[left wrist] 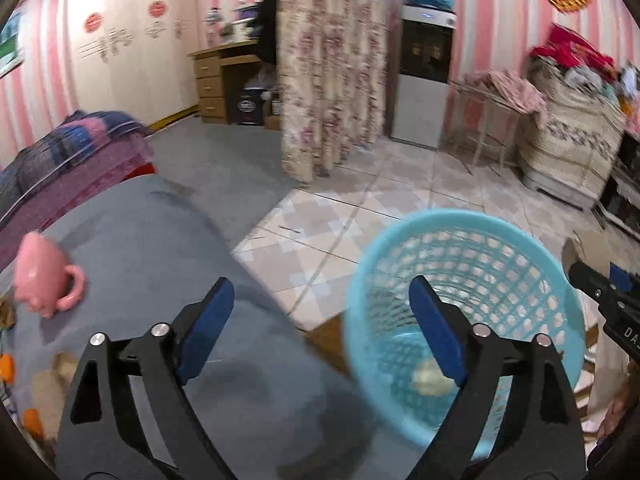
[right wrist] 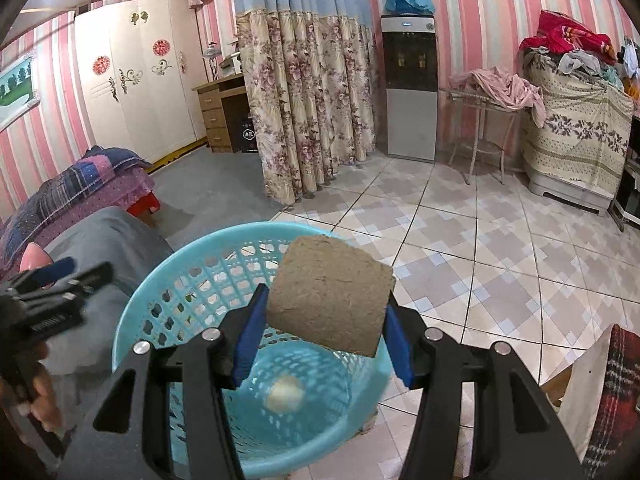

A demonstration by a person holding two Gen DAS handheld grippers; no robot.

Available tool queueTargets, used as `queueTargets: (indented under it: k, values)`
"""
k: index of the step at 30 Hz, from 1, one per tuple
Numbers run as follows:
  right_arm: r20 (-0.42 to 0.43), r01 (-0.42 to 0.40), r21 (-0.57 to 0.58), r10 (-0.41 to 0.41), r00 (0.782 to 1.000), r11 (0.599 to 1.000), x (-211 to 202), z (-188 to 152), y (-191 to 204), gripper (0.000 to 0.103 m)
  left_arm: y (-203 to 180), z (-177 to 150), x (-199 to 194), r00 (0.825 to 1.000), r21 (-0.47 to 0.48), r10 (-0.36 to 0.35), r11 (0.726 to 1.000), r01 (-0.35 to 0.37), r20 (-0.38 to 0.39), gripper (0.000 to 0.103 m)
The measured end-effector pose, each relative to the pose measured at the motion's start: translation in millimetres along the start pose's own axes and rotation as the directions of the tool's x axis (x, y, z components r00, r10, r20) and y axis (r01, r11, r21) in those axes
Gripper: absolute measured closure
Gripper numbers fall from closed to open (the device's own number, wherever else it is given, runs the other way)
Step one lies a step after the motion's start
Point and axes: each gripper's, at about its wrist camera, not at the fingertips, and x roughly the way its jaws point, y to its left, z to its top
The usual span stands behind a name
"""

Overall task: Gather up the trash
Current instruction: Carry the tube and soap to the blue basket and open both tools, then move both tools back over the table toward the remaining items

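A light blue mesh basket [right wrist: 132,320] stands on the floor beside a grey-covered table; it also shows in the left wrist view [left wrist: 472,224]. A pale crumpled wad [right wrist: 285,396] lies at its bottom, also seen in the left wrist view [left wrist: 430,376]. My right gripper [right wrist: 320,332] is shut on a brown cardboard tube [right wrist: 330,292] and holds it above the basket's opening. My left gripper [left wrist: 320,308] is open and empty, over the table's edge next to the basket. It also shows in the right wrist view [right wrist: 60,280].
A pink mug [left wrist: 42,272] stands on the grey table [left wrist: 160,248] at the left, with orange and tan bits [left wrist: 32,416] at its near left edge. A floral curtain [right wrist: 304,112], a water dispenser [right wrist: 410,88] and a cloth-covered cabinet [right wrist: 576,140] stand farther back across the tiled floor.
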Motion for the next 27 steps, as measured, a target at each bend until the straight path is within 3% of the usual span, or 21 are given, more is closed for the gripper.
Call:
queueTargets:
  k: [4,9,15,18,27]
  values:
    - [-0.006,-0.015,0.006,0.015,1.000,1.000,8.1,-1.8,16.8,0.049,42.8,-0.9,-14.6,0.997,-0.056,0.082,0.995,-0.082,0.001,0.014]
    - [-0.014,-0.025,0.003,0.025,1.000,1.000,17.6,-3.2,39.2,0.049,82.8,-3.5,-30.0,0.992,-0.107,0.129,0.986,-0.128,0.000,0.012]
    - [-0.020,-0.015,-0.014,0.015,1.000,1.000,22.3,-4.7,54.5,0.047,95.8,-0.9,-35.0,0.993,-0.136,0.119,0.983,-0.120,-0.012,0.012]
    - [-0.032,-0.008,-0.007,0.008,0.999,1.000,24.5,-6.0,53.6,0.028,95.0,-1.3,-36.4,0.992,-0.124,0.125,0.984,-0.126,-0.012,0.012]
    - [0.025,-0.002,0.004,0.002,1.000,1.000,1.2,5.2,50.9,0.009,90.5,1.1,-46.4,0.990,-0.105,0.138,0.985,-0.138,0.000,0.012]
